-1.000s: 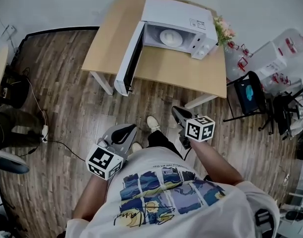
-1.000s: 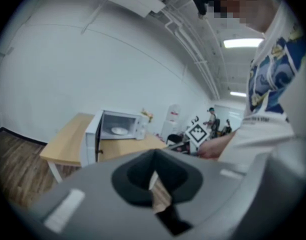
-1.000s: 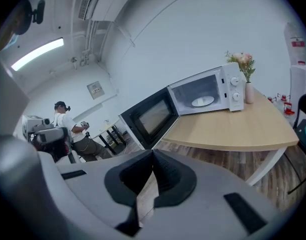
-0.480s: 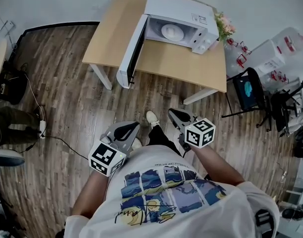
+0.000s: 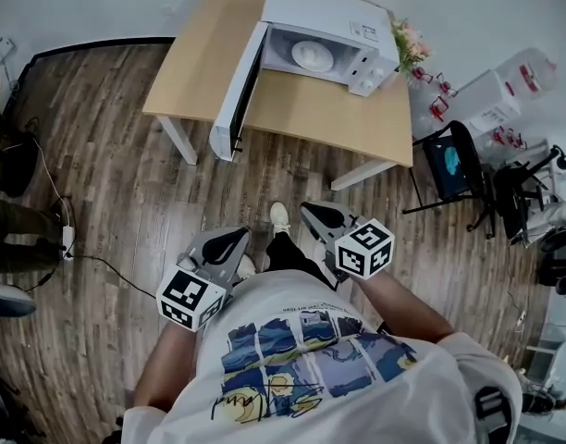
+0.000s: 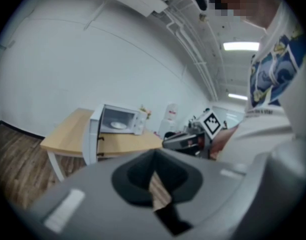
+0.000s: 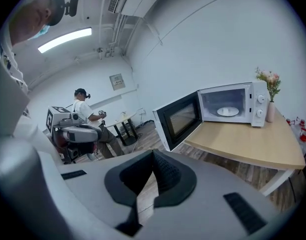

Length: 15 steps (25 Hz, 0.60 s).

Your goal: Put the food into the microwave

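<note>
The white microwave (image 5: 325, 28) stands on the wooden table (image 5: 311, 109) with its door (image 5: 235, 91) swung wide open to the left. A white round plate (image 5: 311, 55) lies inside it. I see the same open microwave (image 6: 118, 120) far off in the left gripper view, and the microwave (image 7: 233, 104) again in the right gripper view. Both grippers hang at the person's waist, well short of the table. My left gripper (image 5: 240, 235) is shut and empty. My right gripper (image 5: 307, 208) is shut and empty too. No food is in either one.
A vase of flowers (image 5: 408, 44) stands at the table's right corner. To the right are a black chair (image 5: 454, 169) and large water bottles (image 5: 533, 72). Cables (image 5: 98, 265) run over the wooden floor at the left, near another person's shoe (image 5: 6, 299).
My right gripper has drifted left in the head view and rolled a little. The left gripper has hardly shifted. The table and microwave sit slightly higher in the picture.
</note>
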Available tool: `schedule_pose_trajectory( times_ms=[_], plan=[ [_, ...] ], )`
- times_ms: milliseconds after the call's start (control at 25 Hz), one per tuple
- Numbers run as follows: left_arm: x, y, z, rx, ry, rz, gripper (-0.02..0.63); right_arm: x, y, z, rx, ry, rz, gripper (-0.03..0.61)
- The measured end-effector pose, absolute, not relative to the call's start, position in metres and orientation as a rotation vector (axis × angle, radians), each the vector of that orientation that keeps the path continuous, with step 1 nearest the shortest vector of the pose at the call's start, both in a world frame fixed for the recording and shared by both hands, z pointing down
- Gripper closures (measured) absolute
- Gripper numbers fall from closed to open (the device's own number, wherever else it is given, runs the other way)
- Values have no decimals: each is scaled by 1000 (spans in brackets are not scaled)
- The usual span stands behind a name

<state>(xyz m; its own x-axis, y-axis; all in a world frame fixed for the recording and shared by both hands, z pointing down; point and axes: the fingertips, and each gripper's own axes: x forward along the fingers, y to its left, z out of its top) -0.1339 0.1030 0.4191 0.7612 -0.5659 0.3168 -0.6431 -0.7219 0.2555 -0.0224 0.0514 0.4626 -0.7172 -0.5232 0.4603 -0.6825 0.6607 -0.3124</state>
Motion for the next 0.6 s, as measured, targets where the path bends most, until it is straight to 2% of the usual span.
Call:
schedule_pose_trajectory(
  times_ms=[600],
  plan=[
    [-116, 99, 426, 2610, -878, 313, 606, -11, 56, 454, 959, -2554, 632, 574]
  ],
)
